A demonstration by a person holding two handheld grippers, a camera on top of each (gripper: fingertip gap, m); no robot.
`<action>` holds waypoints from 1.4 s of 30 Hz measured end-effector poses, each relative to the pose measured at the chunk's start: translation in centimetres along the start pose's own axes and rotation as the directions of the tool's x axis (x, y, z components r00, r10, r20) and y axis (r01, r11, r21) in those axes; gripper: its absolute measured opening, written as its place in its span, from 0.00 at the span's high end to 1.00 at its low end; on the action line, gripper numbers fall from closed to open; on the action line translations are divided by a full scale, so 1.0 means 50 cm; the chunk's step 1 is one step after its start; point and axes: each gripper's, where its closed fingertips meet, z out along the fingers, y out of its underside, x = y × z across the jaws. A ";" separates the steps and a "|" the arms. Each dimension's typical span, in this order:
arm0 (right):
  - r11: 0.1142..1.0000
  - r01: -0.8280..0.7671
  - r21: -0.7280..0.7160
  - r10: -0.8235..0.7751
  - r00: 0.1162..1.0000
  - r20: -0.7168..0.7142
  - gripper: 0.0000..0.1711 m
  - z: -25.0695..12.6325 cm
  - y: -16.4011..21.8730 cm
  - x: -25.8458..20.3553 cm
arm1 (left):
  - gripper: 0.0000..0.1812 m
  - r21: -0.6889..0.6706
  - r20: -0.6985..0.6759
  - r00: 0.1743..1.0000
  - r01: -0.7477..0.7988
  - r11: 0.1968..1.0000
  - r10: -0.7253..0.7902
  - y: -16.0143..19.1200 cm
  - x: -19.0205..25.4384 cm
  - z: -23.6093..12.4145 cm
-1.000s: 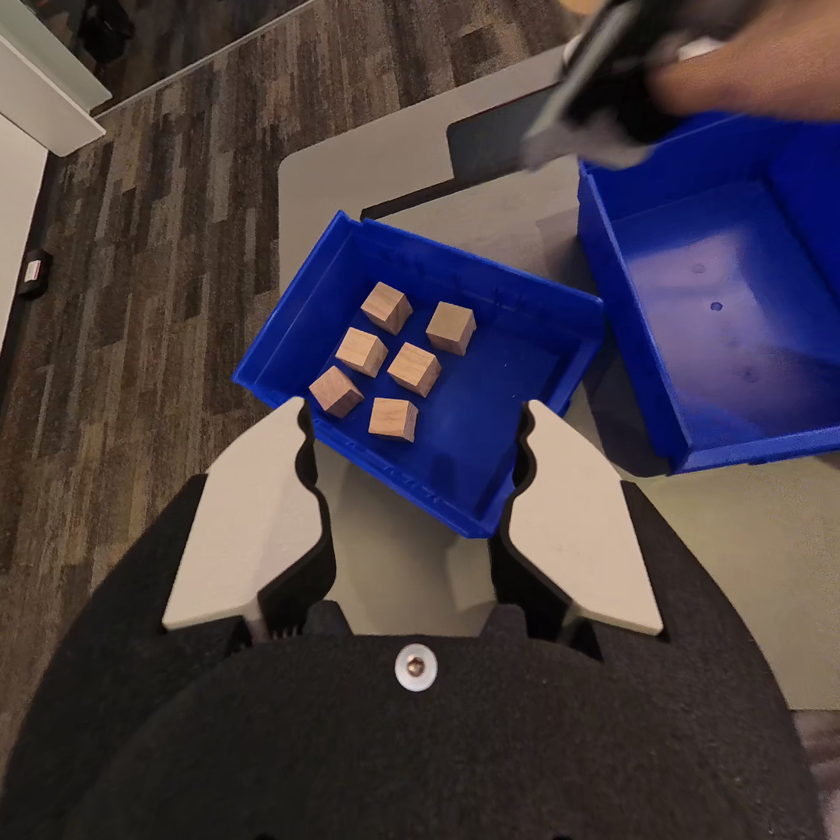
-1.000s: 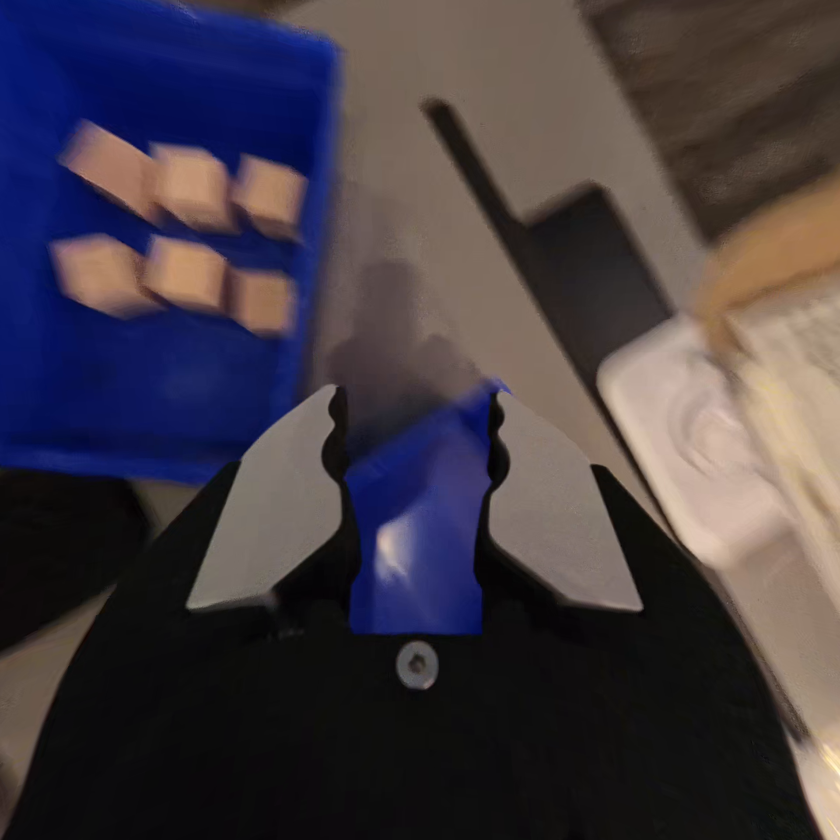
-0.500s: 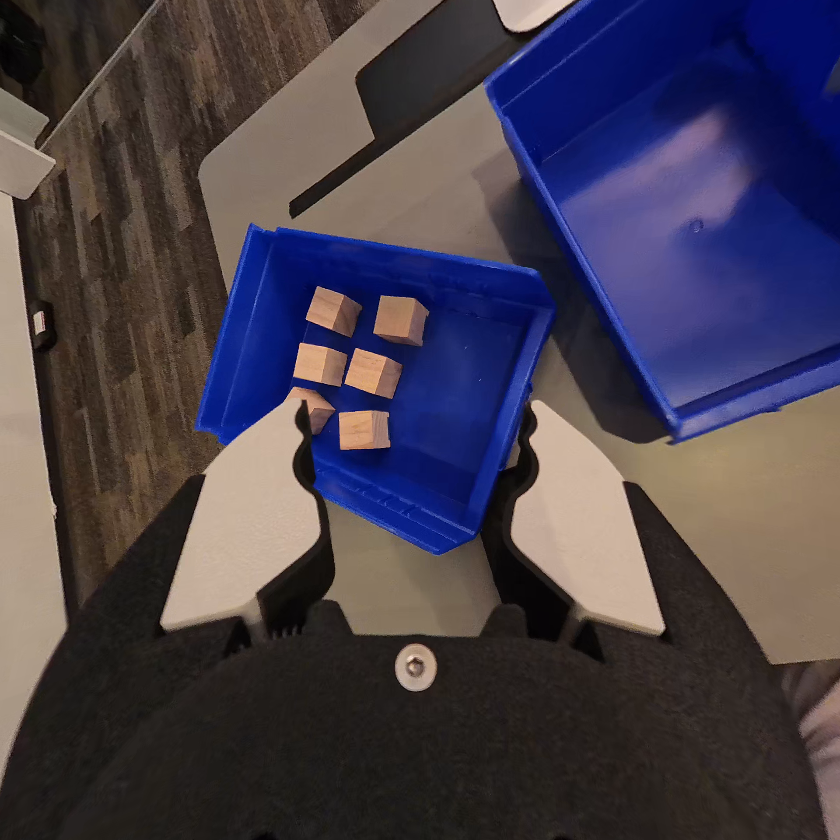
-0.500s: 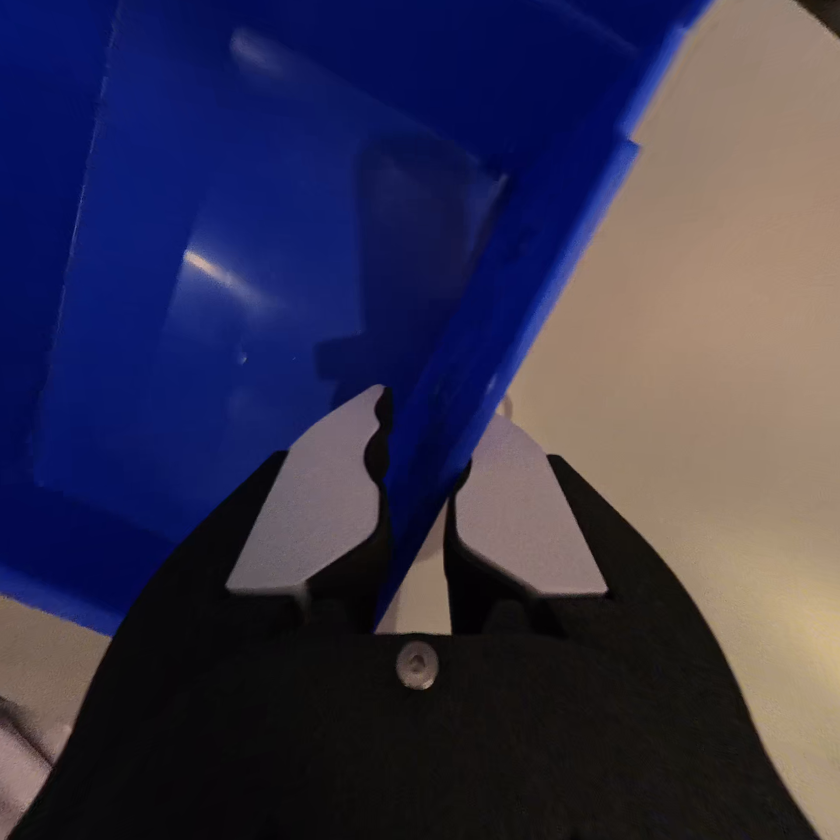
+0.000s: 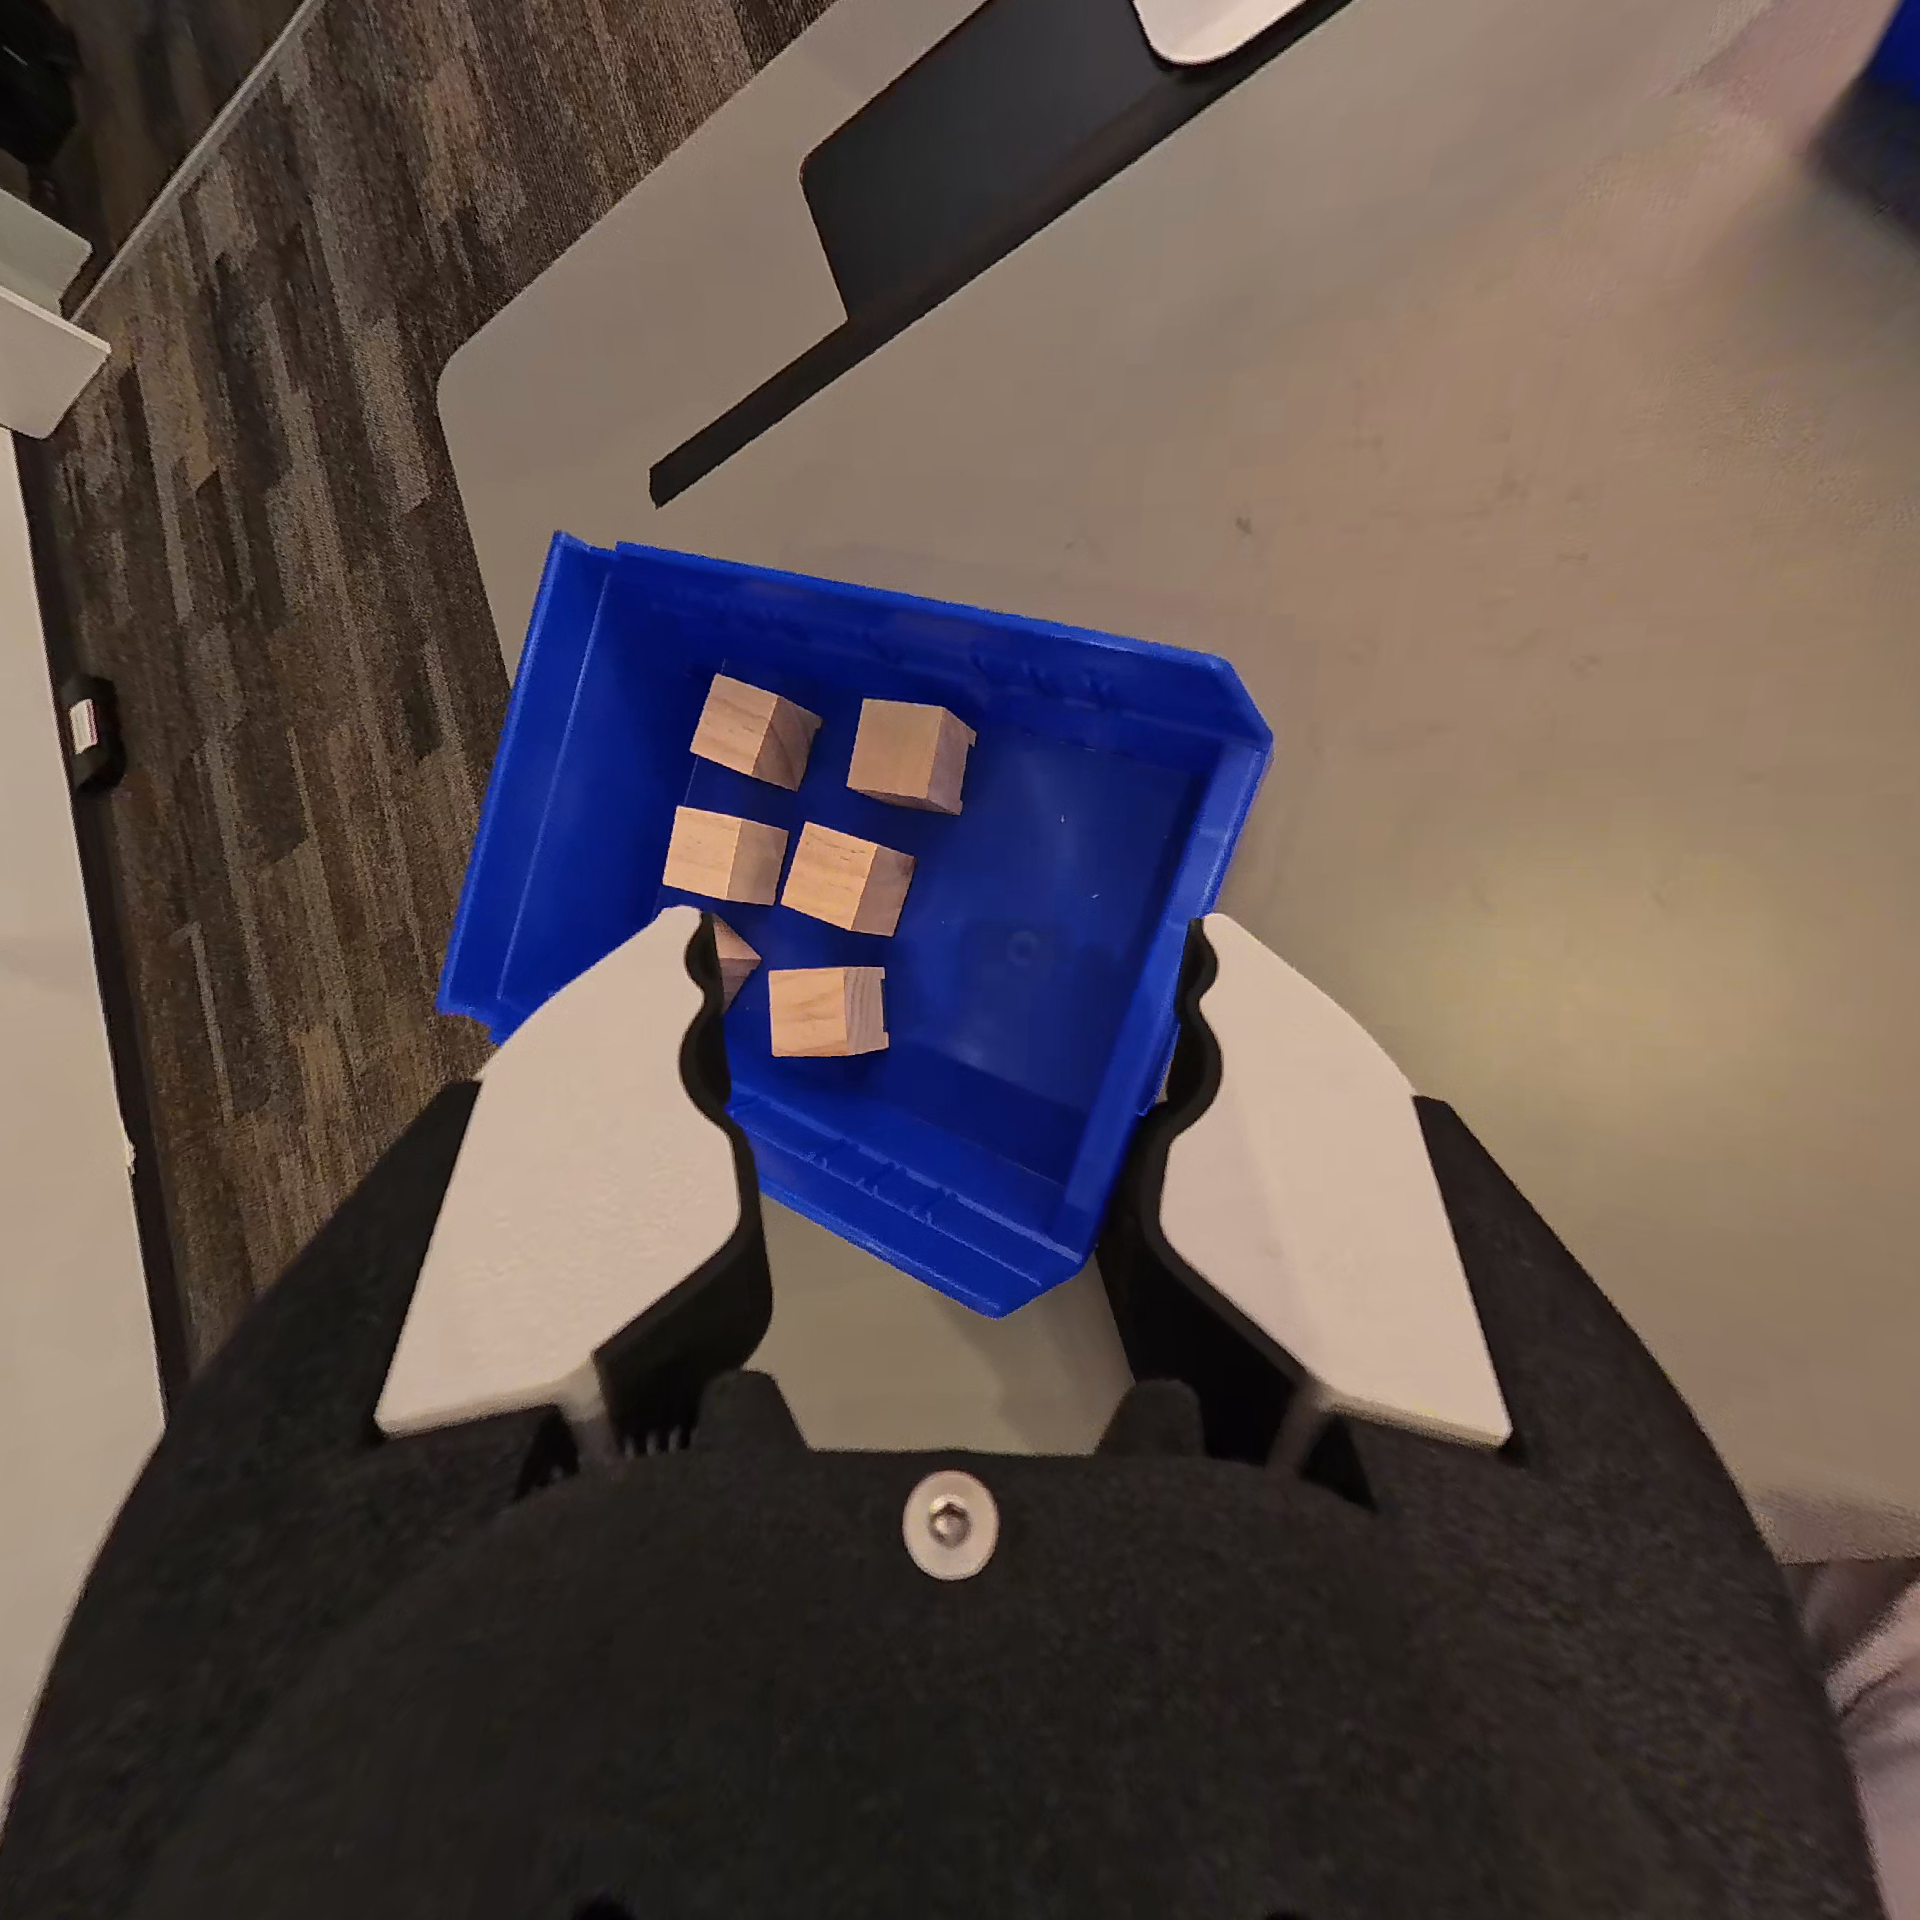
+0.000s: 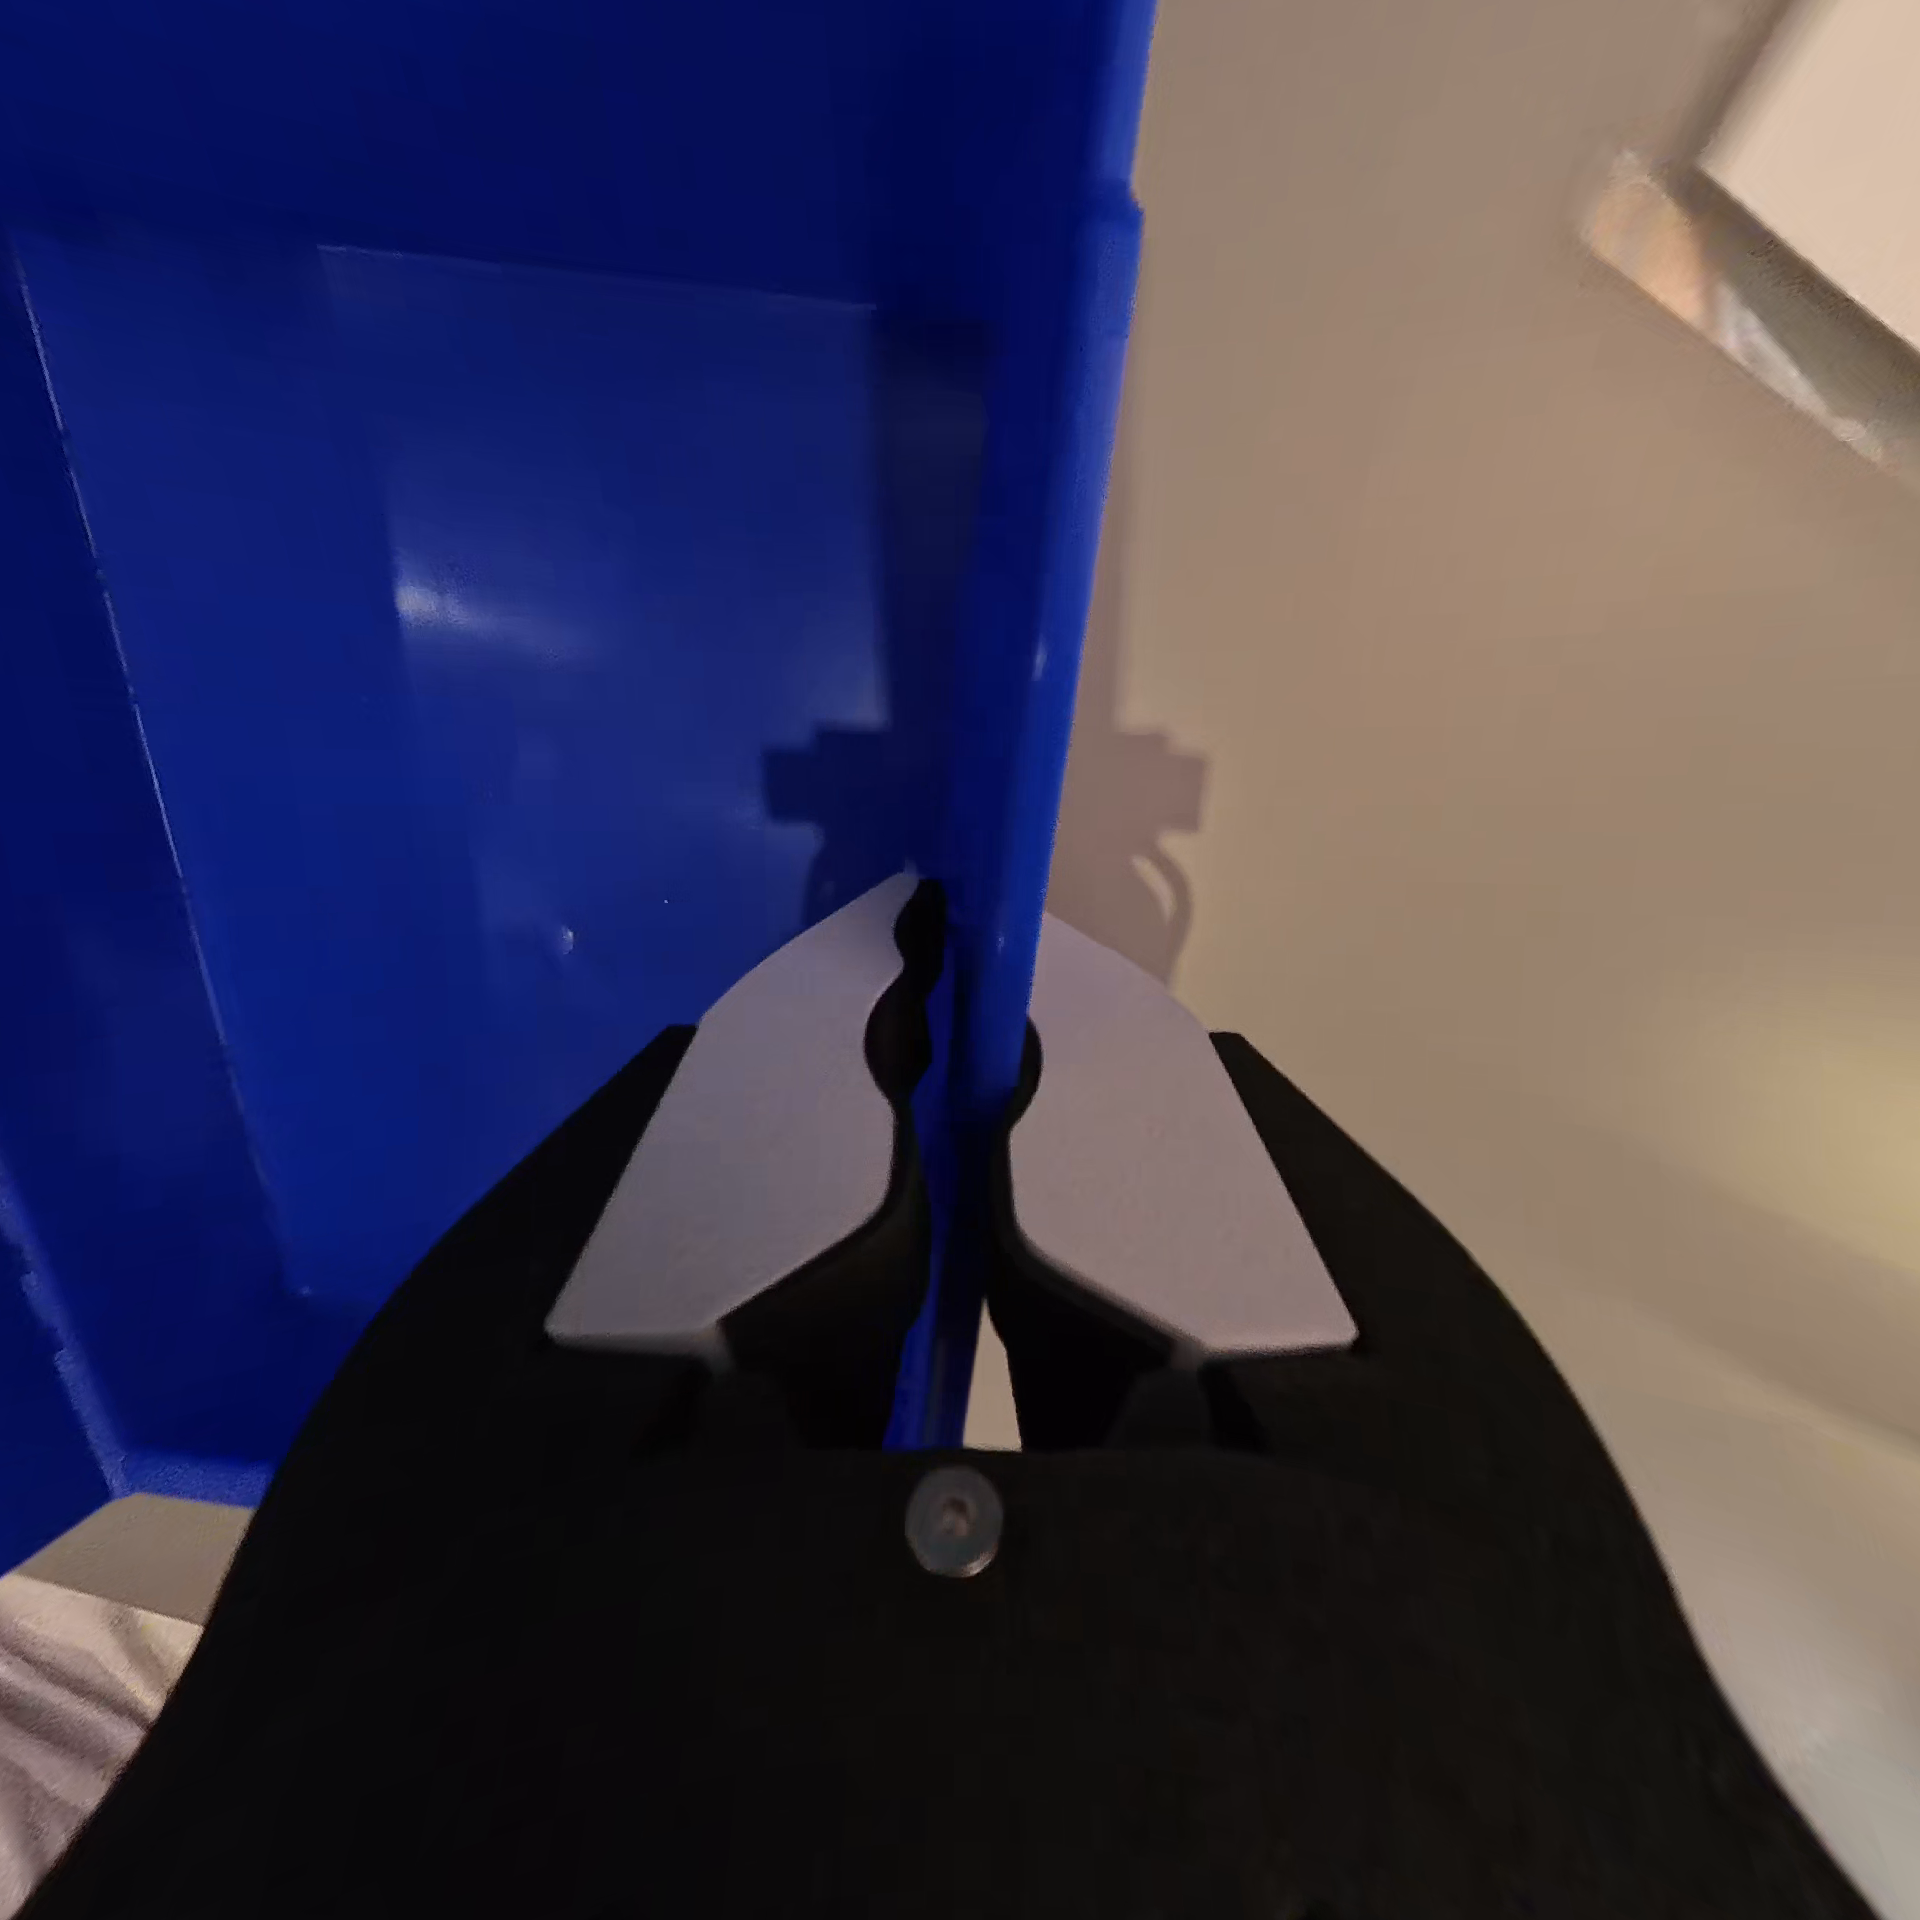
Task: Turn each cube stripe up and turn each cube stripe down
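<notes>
Several plain wooden cubes [image 5: 847,876] lie in a small blue bin [image 5: 1210,894] on the grey table in the left wrist view; no stripe shows on their visible faces. One cube [image 5: 736,961] is partly hidden behind my left finger. My left gripper [image 5: 940,935] is open and empty, hovering above the bin's near side. In the right wrist view my right gripper [image 6: 971,914] is shut on the side wall of a second, empty blue bin [image 6: 520,623]; the wall [image 6: 1023,644] runs up between the fingers.
The grey table [image 5: 1507,623] has a black cut-out slot [image 5: 935,270] at the back and its left edge drops to dark carpet [image 5: 260,520]. A white object [image 5: 1216,26] sits at the far edge. A blurred blue patch [image 5: 1896,62] shows at the top right.
The large empty bin has gone from the left wrist view, leaving only a blur at top right. My right gripper has closed on its wall. The left gripper has moved closer over the cube bin.
</notes>
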 end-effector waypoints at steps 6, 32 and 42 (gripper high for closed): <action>0.984 -0.179 0.017 0.180 0.983 -0.030 0.96 -0.033 0.096 0.207 | 0.54 -0.027 0.002 1.000 -0.003 1.000 0.003 -0.004 -0.003 0.017; 0.832 -0.025 0.554 0.141 0.976 -0.168 0.74 -0.245 0.032 0.224 | 0.51 -0.386 -0.067 0.639 0.692 0.610 -0.767 0.282 -0.222 0.169; 0.812 0.122 0.571 0.006 0.976 -0.218 0.75 -0.259 -0.013 0.130 | 0.58 -0.601 -0.058 0.560 0.641 0.477 -0.826 0.345 -0.186 0.249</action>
